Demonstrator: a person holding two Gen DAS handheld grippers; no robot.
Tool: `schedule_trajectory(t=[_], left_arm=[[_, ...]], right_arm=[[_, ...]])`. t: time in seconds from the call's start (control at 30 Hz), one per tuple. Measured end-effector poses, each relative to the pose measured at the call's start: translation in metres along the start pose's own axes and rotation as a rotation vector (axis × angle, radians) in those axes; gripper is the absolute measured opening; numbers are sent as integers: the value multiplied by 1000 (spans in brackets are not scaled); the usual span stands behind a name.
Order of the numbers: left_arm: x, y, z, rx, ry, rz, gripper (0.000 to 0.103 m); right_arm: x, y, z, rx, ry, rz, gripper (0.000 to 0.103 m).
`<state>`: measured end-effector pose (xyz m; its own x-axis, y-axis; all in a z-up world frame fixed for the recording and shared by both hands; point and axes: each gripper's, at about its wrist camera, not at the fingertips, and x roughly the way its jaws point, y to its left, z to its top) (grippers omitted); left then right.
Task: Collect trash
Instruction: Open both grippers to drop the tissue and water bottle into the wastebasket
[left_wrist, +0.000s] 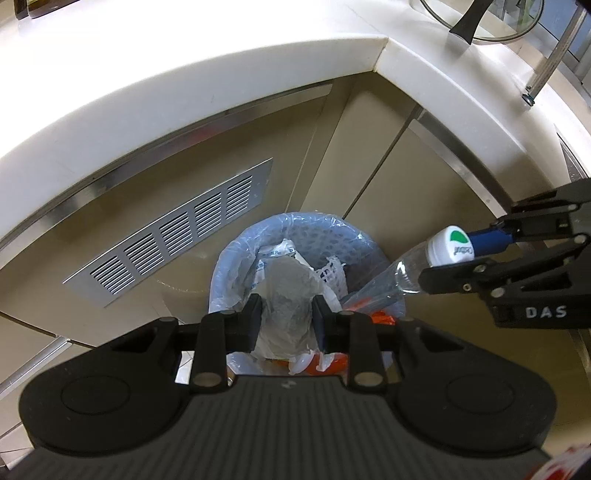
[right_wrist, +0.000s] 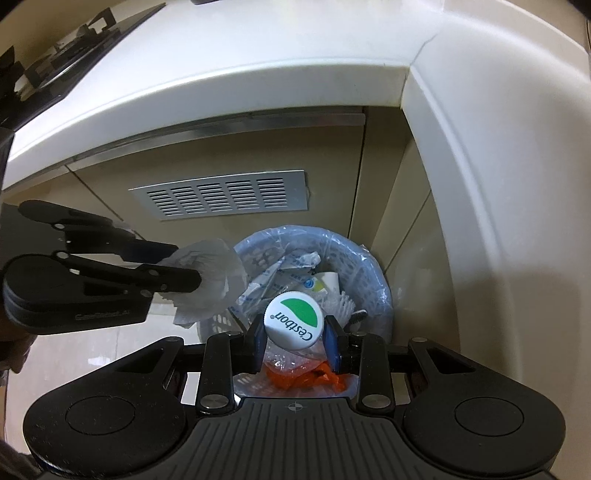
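Two tools (left_wrist: 286, 321) (right_wrist: 295, 341) hold one tissue (left_wrist: 286, 295), one bottle (right_wrist: 293, 325).

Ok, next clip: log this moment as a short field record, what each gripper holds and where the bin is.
left gripper: shut on crumpled tissue, above the bin
right gripper: shut on plastic bottle, capped end toward the camera, over the bin
trash bin: blue-lined basket on the floor in the cabinet corner, already holding wrappers and orange scraps
released: neither item yet

the pale floor (right_wrist: 92, 354) carries a blue mesh wastebasket (right_wrist: 373, 280) lined with clear plastic, standing near the cabinet corner.
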<state>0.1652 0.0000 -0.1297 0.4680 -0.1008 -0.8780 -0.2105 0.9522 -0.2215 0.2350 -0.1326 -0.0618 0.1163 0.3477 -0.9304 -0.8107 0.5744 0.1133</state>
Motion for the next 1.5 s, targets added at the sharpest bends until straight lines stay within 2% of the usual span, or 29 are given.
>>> schedule_trajectory(t=[0.53, 0.8, 1.17, 1.37, 1.5], left_arm=[[14, -2, 1, -15, 21, 24, 26], [26, -2, 3, -16, 38, 24, 26], [33, 1, 1, -16, 50, 16, 26], [35, 0, 0, -16, 52, 16, 26], [39, 1, -1, -15, 52, 19, 26]], right_arm=[[13, -8, -9, 88, -85, -38, 32], [13, -12, -12, 110, -112, -27, 32], [-4, -5, -8, 82, -62, 25, 32], [1, 5, -5, 49, -30, 16, 32], [9, 6, -7, 40, -43, -1, 32]])
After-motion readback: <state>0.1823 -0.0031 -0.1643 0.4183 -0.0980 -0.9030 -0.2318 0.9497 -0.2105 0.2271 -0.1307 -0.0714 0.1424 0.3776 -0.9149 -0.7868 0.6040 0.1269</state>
